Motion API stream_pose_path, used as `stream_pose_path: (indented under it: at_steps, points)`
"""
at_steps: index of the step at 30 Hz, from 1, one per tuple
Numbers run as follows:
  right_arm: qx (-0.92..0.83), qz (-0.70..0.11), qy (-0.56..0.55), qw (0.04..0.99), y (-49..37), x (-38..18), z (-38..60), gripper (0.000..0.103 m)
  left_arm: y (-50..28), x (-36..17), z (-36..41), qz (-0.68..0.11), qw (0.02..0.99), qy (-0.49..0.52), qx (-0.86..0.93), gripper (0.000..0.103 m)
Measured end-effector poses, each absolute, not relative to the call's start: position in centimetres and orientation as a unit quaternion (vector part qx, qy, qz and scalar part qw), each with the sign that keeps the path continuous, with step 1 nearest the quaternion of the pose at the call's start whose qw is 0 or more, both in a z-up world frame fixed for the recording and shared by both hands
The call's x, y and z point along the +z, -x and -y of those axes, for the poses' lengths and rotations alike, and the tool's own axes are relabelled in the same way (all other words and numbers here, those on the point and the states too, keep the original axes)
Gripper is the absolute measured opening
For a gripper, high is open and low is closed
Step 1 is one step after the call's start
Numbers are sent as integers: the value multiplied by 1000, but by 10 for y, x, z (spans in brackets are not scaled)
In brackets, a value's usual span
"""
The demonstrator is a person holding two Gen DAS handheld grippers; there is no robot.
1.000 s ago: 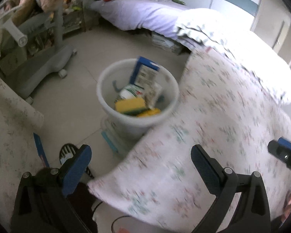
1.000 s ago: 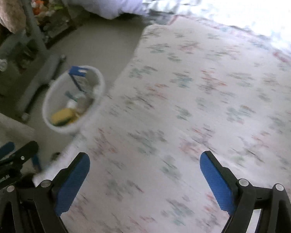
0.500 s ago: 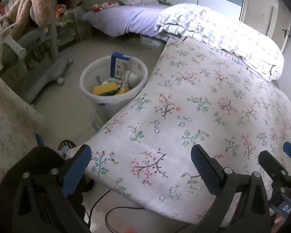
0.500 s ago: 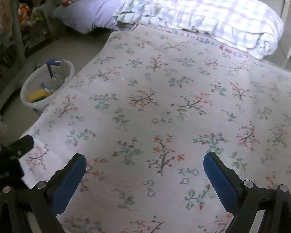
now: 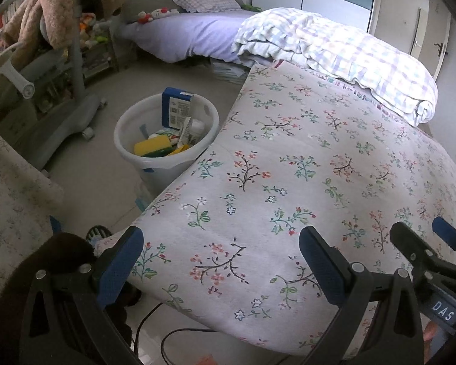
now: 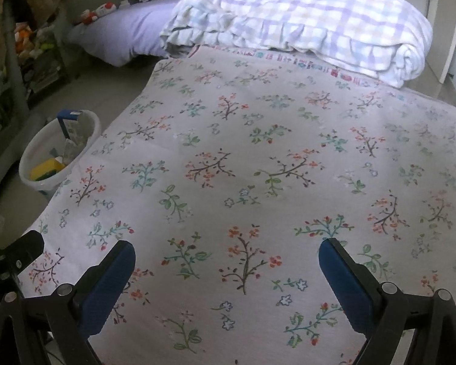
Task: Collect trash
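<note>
Left gripper (image 5: 220,270): blue-padded fingers spread wide, holding nothing, above the near left corner of the floral-print bedsheet (image 5: 304,167).
Right gripper (image 6: 226,279): the same, over the sheet's near edge.
White round plastic bin (image 5: 127,152): on the floor, against the bed's left edge, trash piled inside; tall blue carton (image 5: 176,108) overtopping the rim.
Risk, judged: a knock against the bin could tip the carton out. No loose trash visible on the sheet.

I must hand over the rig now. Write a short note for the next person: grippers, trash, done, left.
Left gripper: open, empty, above the near edge of the floral bedspread.
Right gripper: open, empty, over the same bedspread.
White bin stands on the floor at the bed's left side; it holds a blue box, a yellow item and other packaging.
Done: trash in the bin.
Left: no loose trash shows on the bedspread; check elsewhere.
</note>
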State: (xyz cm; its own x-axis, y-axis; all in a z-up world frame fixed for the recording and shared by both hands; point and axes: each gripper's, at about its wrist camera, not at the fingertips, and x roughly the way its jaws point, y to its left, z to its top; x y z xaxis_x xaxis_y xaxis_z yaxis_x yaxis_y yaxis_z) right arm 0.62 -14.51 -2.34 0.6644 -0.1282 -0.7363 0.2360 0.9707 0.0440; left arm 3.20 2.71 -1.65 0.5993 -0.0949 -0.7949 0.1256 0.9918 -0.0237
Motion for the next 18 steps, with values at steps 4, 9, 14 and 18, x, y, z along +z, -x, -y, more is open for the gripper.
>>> stream_pose_path:
  at_steps: [4, 9, 14, 18]
  points:
    - [-98, -399, -72, 909, -6, -24, 144, 100, -30, -15, -29, -440, 896, -16, -62, 103]
    - [-98, -396, -73, 910, -4, -23, 142, 100, -31, -16, -31, -442, 895, -14, -61, 103]
    - [-97, -395, -75, 910, -4, -22, 142, 100, -31, -16, -32, -441, 895, -14, -61, 103]
    - [-97, -396, -76, 910, -4, -21, 141, 100, -31, -16, -32, -441, 895, -14, -61, 103]
